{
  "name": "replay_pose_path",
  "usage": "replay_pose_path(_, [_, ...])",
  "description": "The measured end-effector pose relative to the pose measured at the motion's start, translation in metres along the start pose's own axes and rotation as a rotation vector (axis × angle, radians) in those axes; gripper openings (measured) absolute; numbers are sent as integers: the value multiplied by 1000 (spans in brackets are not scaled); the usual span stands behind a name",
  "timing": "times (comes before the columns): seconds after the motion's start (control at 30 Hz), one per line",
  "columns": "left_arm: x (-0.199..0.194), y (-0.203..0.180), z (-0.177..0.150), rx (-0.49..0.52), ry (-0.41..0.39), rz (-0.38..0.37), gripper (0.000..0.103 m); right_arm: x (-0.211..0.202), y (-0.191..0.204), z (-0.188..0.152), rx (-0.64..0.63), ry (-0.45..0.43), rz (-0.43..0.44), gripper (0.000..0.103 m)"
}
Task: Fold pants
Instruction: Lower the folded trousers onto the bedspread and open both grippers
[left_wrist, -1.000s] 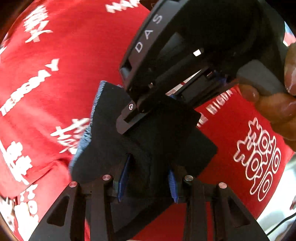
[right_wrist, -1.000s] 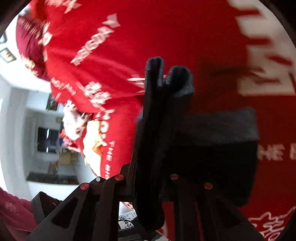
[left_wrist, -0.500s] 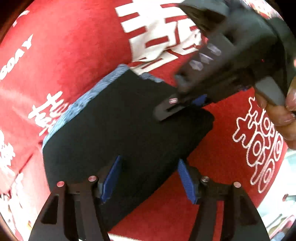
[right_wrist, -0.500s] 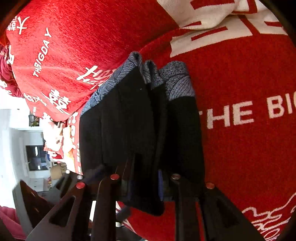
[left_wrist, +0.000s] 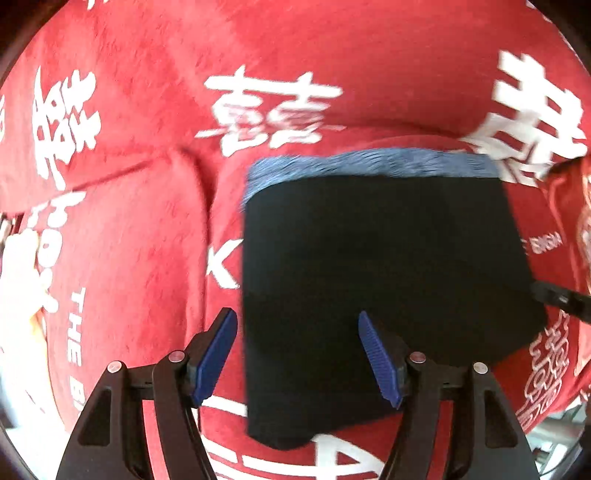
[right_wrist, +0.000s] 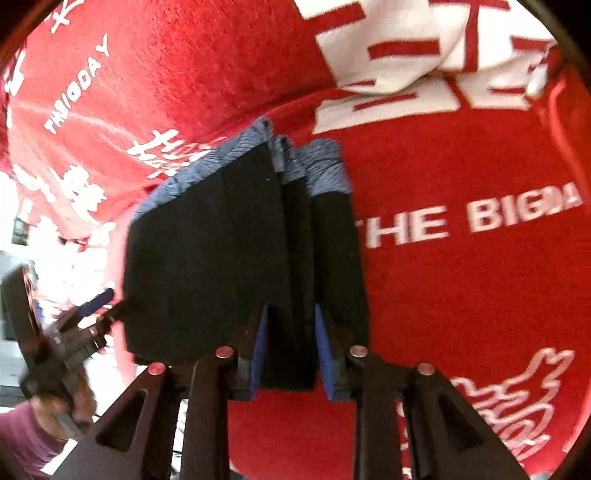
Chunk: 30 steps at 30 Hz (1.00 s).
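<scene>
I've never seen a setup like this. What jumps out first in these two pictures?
First, the red blanket printed with big white characters and words, filling both views. On it lie the folded black pants with a blue-grey waistband at their far edge. The left gripper stands open over their near edge, while the right gripper is closed on a bunch of their stacked layers.
</scene>
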<state>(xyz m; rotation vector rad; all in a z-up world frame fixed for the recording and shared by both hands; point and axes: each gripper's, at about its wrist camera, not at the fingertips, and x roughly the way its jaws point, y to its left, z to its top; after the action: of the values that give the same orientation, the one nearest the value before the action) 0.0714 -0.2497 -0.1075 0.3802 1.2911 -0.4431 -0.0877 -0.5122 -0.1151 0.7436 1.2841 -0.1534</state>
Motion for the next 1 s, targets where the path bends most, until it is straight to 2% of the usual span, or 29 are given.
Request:
replay_pose_path(0.07, [6,5,-1,-13,17,-10,73,-5,4,0,-8,8,-84,41])
replay_pose_path(0.1, [7,7,-2,-18,16,-5,83,-8,4,0,0,13,-111,42])
replay_pose_path(0.13, [8,8,-2,-19,15,4,88,-11,3,-1,10,12,-115,42])
replay_pose_path(0.3, [14,15,-6,-47,30,-26,88,-25,18,-1,22,-23,-132,42])
replay_pose_path(0.37, [16,16,-7,-46,36,-14,100,-26,32,-2,5,-41,-139,42])
replay_pose_path(0.47, [19,19,-8,-52,43,-23,101,-24,50,-5,-41,-51,-129,42])
replay_pose_path(0.6, [19,20,-7,-48,51,-22,101,-10,62,-10,-60,-13,-103,42])
replay_pose_path(1.0, [15,41,8,-71,38,20,101,-6,56,-7,-25,-1,-85,44])
